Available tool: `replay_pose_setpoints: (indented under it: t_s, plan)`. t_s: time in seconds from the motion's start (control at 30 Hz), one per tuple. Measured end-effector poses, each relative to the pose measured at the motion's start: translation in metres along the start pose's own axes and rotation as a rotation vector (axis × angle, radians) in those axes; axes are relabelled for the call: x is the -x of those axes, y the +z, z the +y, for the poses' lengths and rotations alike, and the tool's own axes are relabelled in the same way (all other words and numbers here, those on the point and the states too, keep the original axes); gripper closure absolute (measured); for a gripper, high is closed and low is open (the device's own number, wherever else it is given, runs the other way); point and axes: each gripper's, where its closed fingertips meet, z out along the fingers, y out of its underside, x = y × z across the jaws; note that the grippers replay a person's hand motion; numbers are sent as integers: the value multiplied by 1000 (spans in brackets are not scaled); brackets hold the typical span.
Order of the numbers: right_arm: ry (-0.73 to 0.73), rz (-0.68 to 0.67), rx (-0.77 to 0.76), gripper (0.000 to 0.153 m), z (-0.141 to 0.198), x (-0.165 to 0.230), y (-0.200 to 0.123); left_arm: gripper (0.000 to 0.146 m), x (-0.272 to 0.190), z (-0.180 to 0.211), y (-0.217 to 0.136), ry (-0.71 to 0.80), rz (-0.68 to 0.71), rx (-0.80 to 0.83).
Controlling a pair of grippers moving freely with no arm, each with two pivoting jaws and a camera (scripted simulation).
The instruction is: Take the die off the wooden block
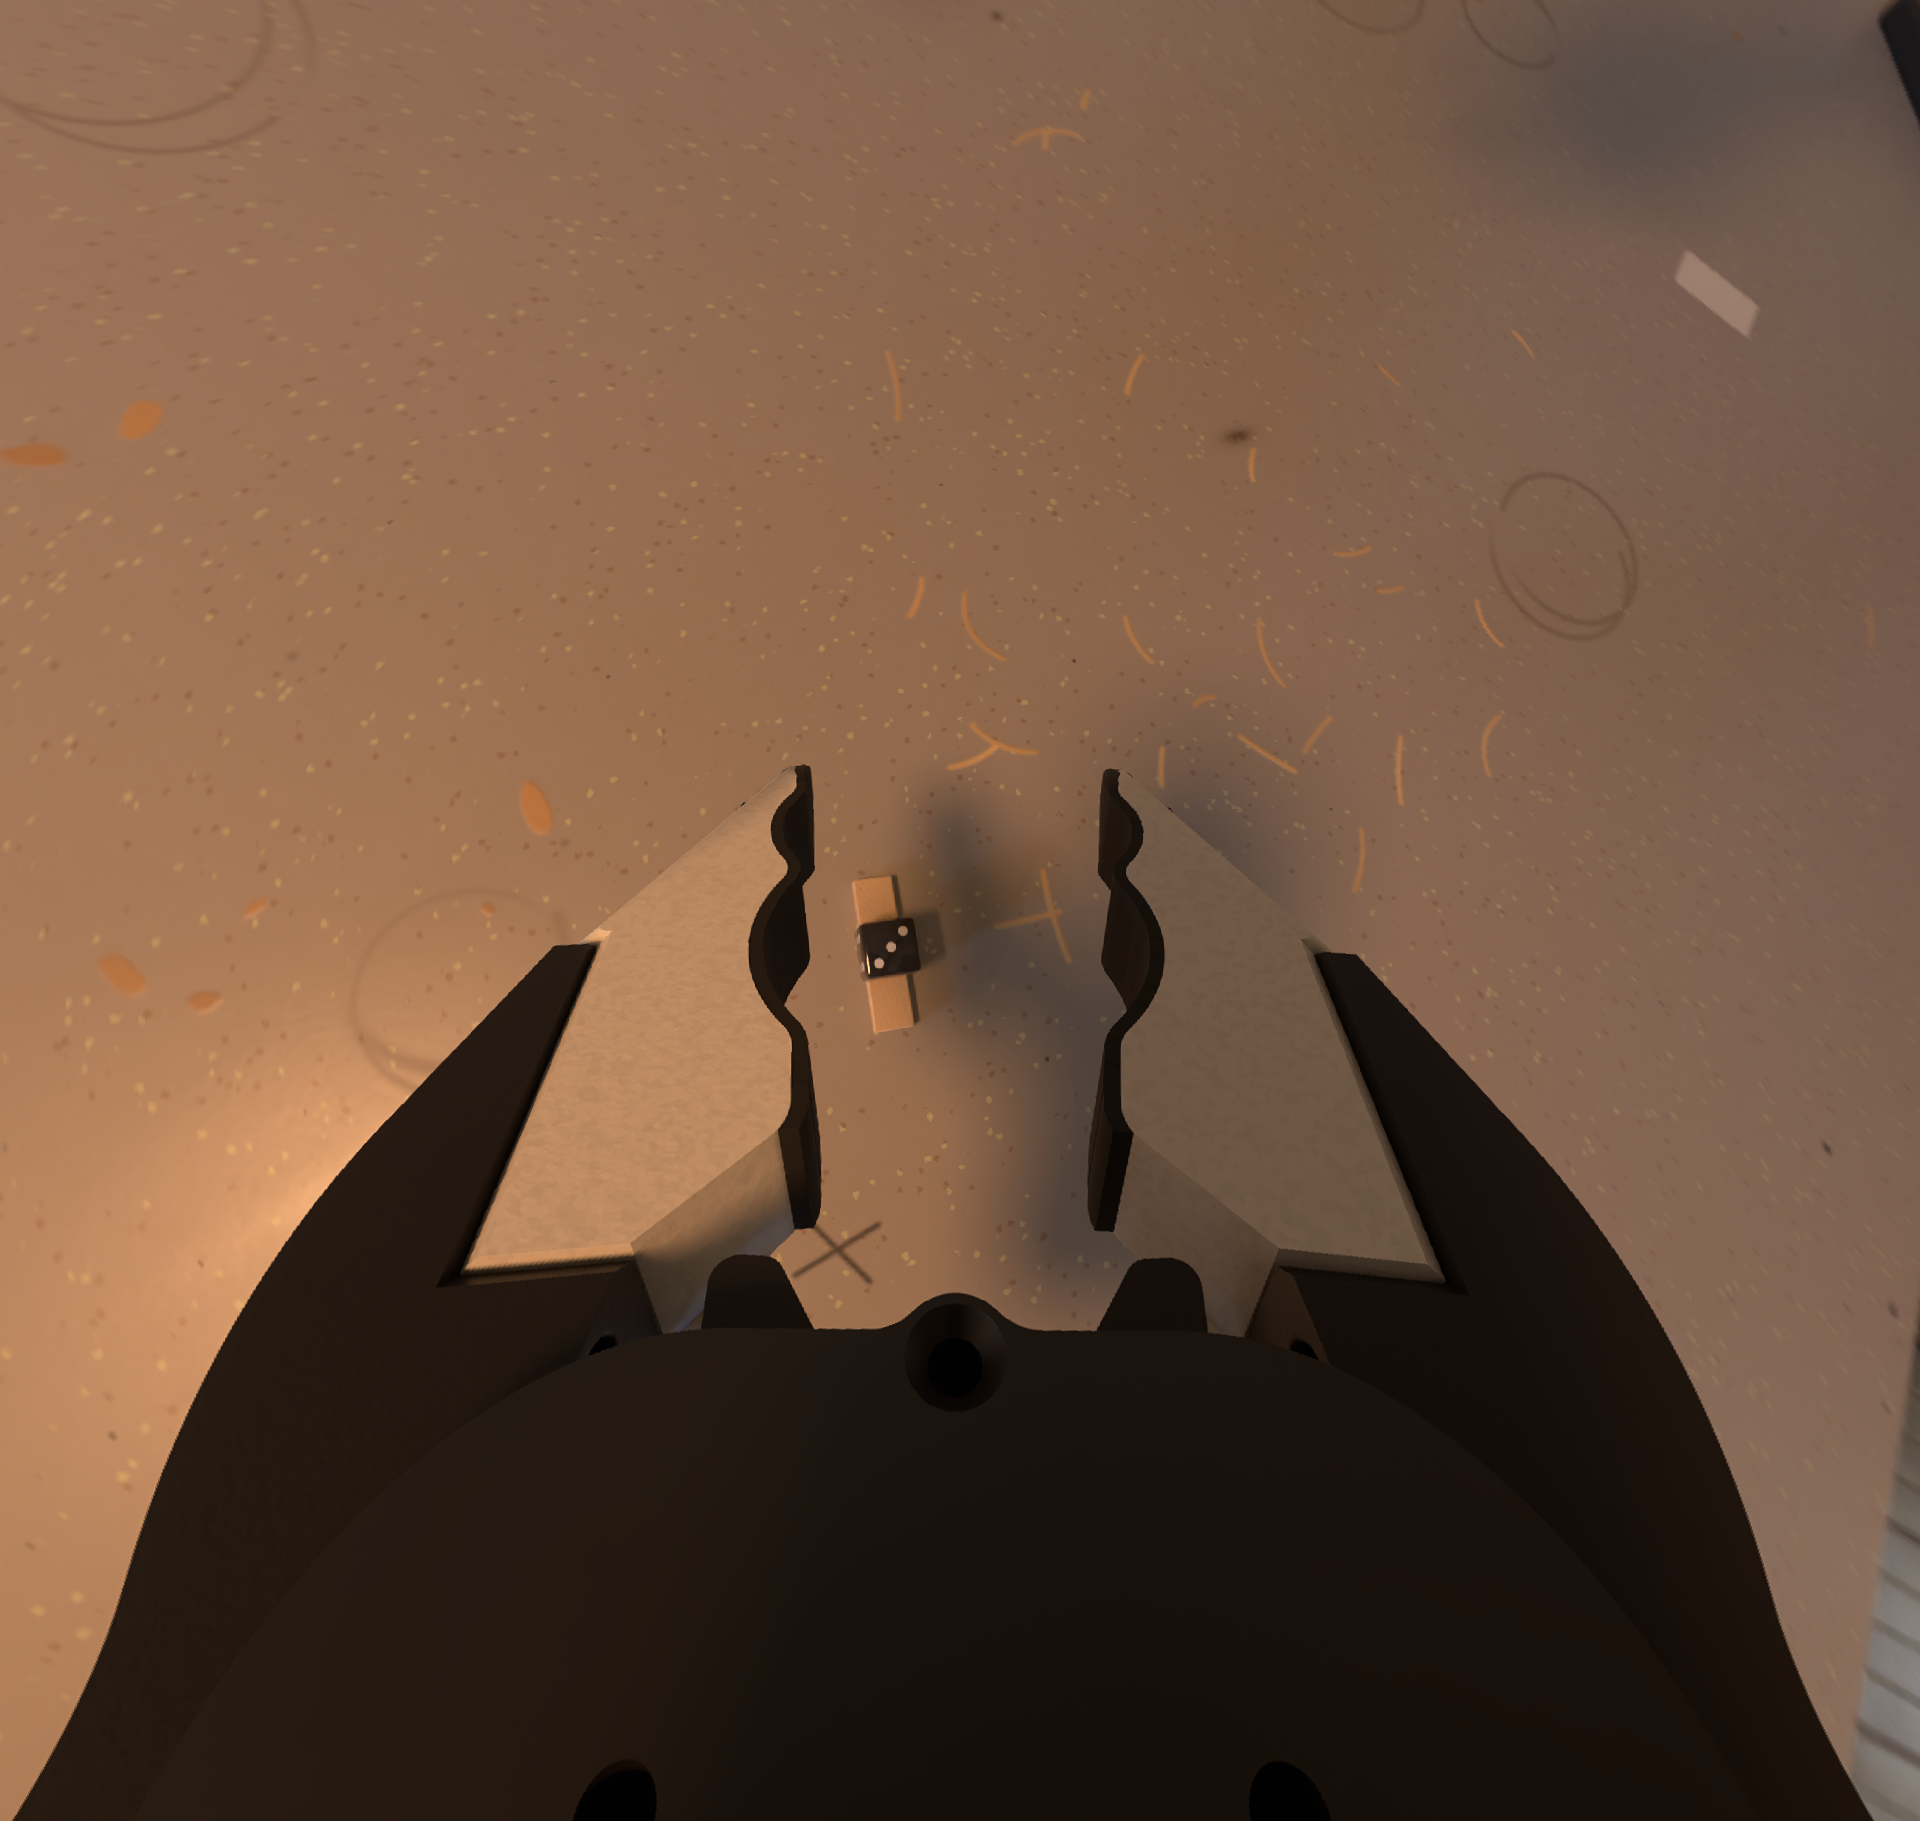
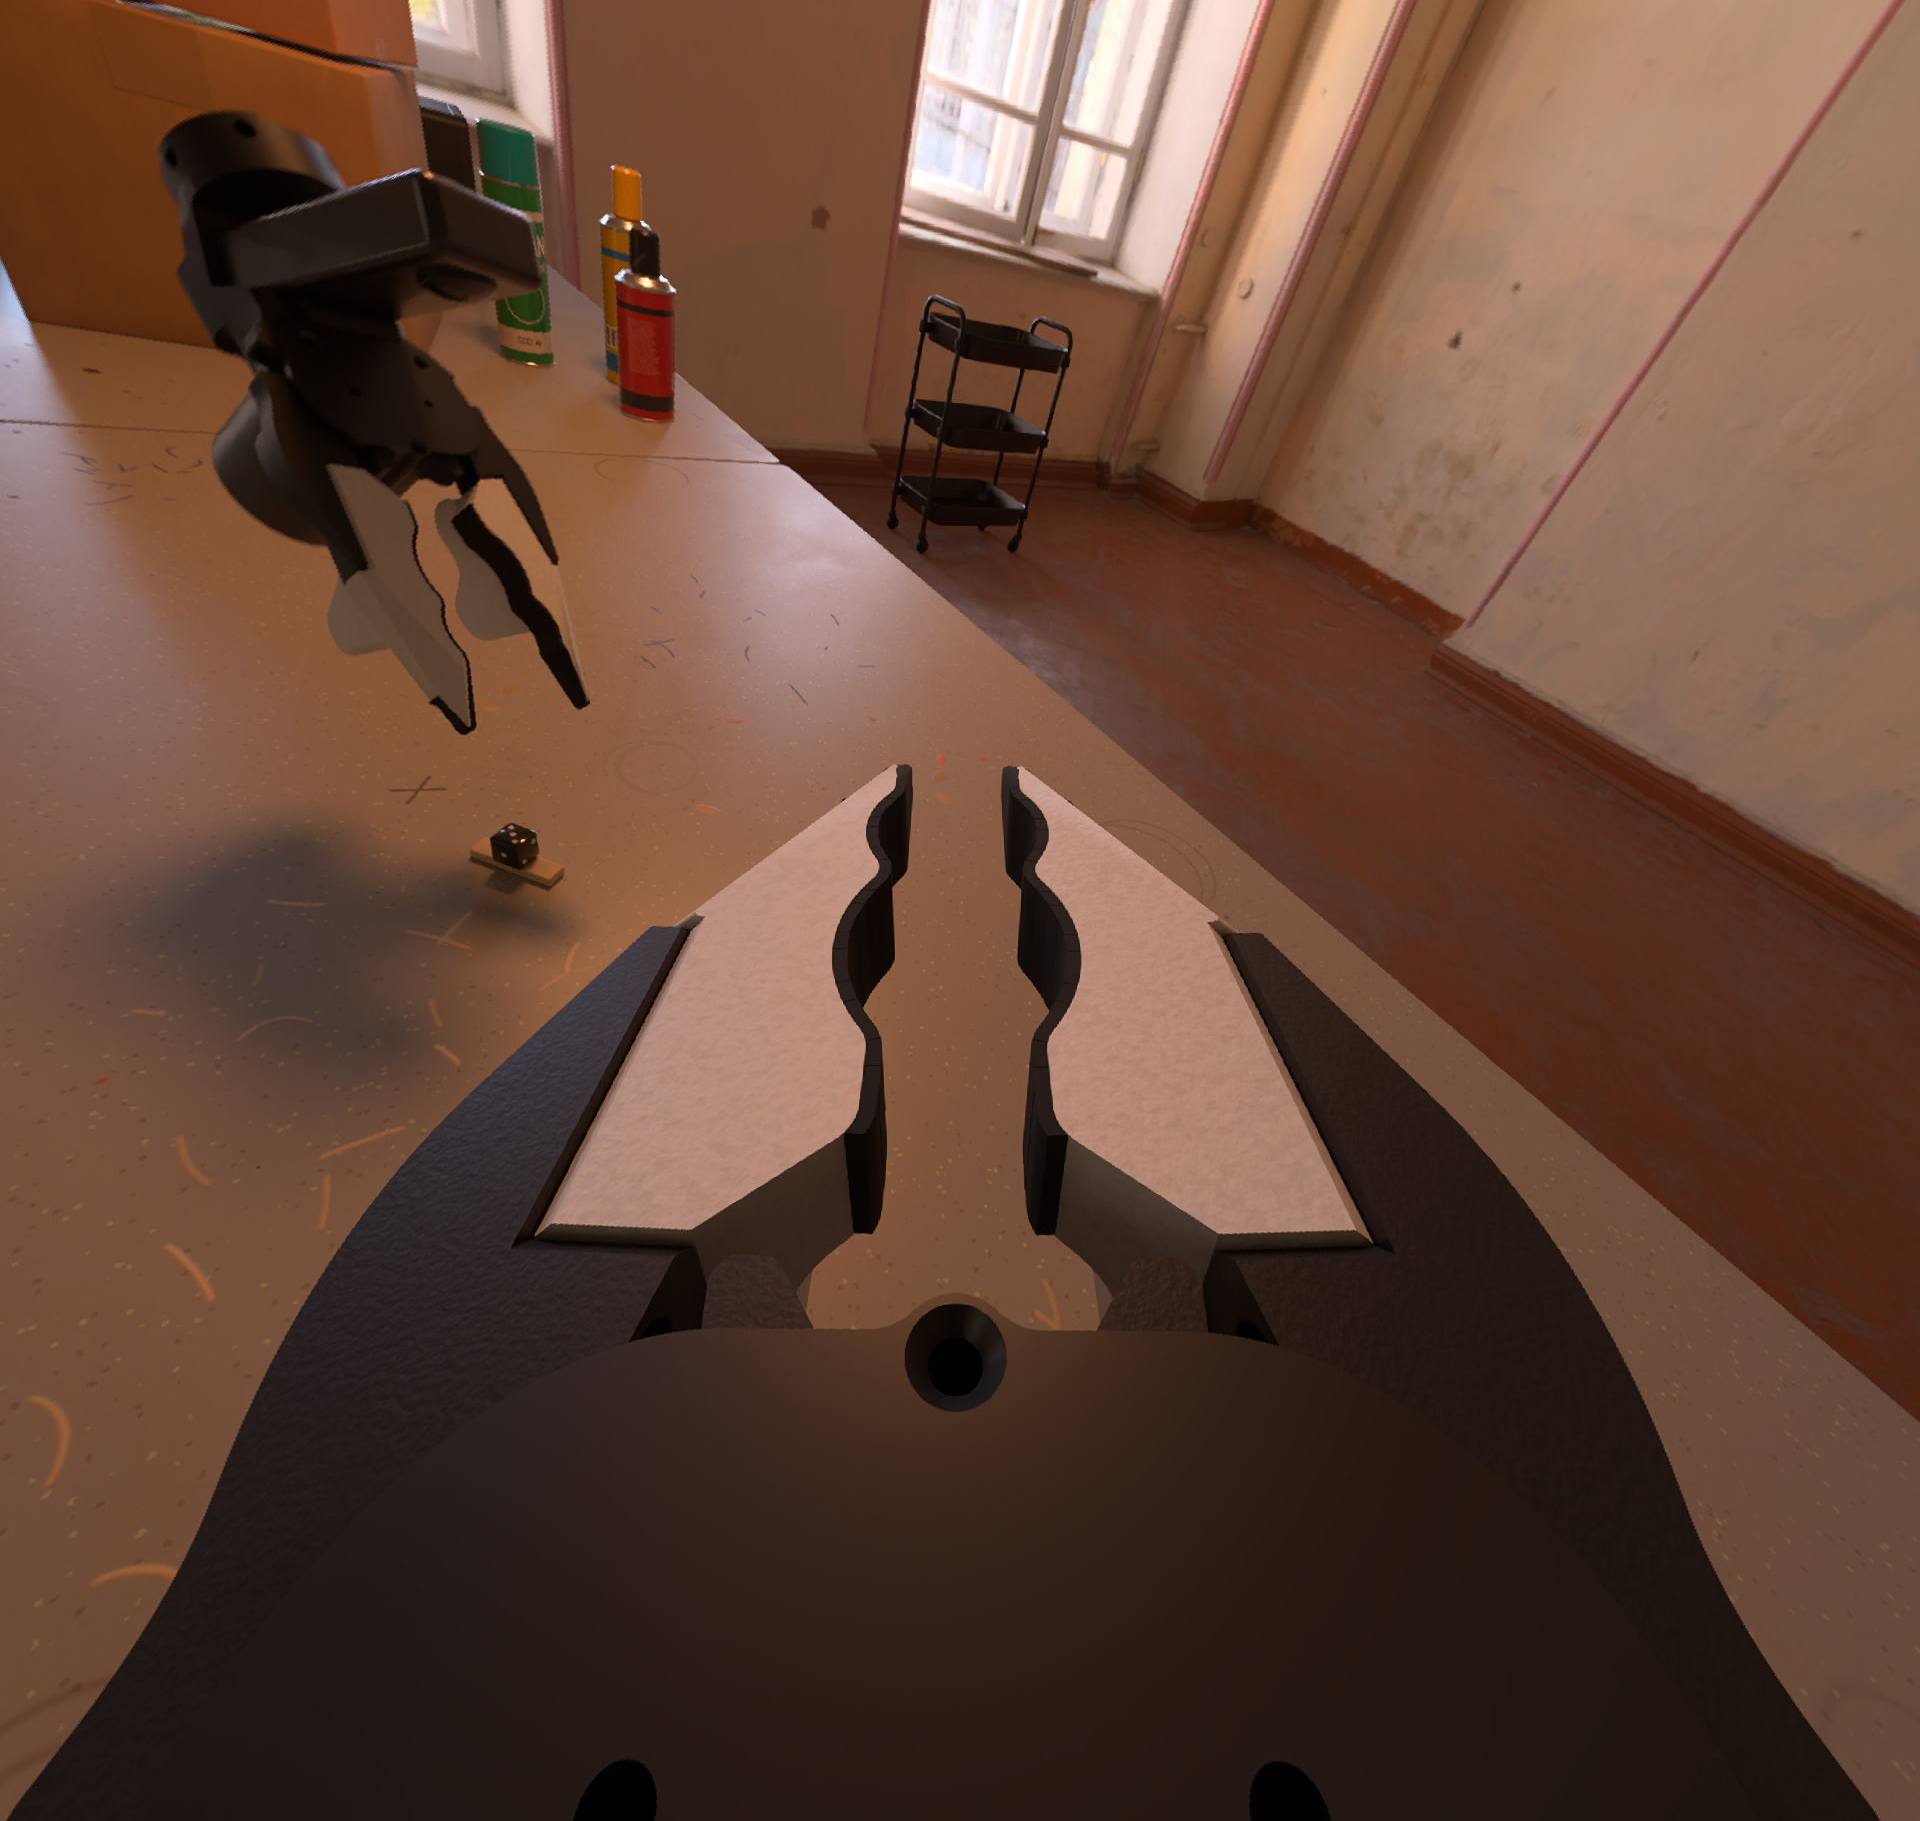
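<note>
I hold my left gripper (image 1: 956,784) high above the table (image 1: 520,421), pointing down, its jaws spread wide and empty. The black die (image 1: 888,943) sits on the middle of the small wooden block (image 1: 883,950), which lies flat on the table. In the left wrist view both show in the gap between my fingers, toward the 9 o'clock side and close to the left finger (image 1: 727,992) rather than centred.

My right gripper (image 2: 956,784) hangs low near the table edge, jaws narrowly parted with nothing between them; from it the die (image 2: 513,844) lies at about 10 o'clock, well apart.

I judge the risk is in the descent. If I drop straight from here, the left finger may land on the block or clip the die and knock it off sideways. The block looks thin and light, so closing too low could pinch it along with the die, or drag it. The die is small; an off-centre squeeze might make it twist out.
</note>
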Motion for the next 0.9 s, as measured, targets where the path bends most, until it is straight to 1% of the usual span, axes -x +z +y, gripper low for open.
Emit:
replay_pose_setpoints:
  t_s: [0.07,0.2,0.3,0.37,0.47,0.53,0.63,0.83,0.9]
  plan:
    - [4,-6,-14,136,-2,1,-1,90,1,8,-1,-12,-47,-34]
    - [-15,-4,-4,136,-3,2,-2,89,13,31,3,-52,-166,-9]
    - [-30,-10,10,136,-3,5,-3,88,12,38,8,-105,-163,-18]
    - [-20,-30,1,136,-4,7,-5,89,14,44,12,-114,-199,-13]
    - [2,-38,-16,136,-5,7,-6,94,16,55,22,-96,-227,43]
    - [7,-34,-4,136,-2,6,-6,96,18,63,27,-80,-235,93]
    - [7,-34,11,136,1,5,-5,101,17,66,30,-70,-241,124]
    - [3,-48,22,136,2,8,0,100,19,78,40,-73,-255,255]
    - [-2,-54,32,136,4,9,0,104,20,78,42,-48,-274,273]
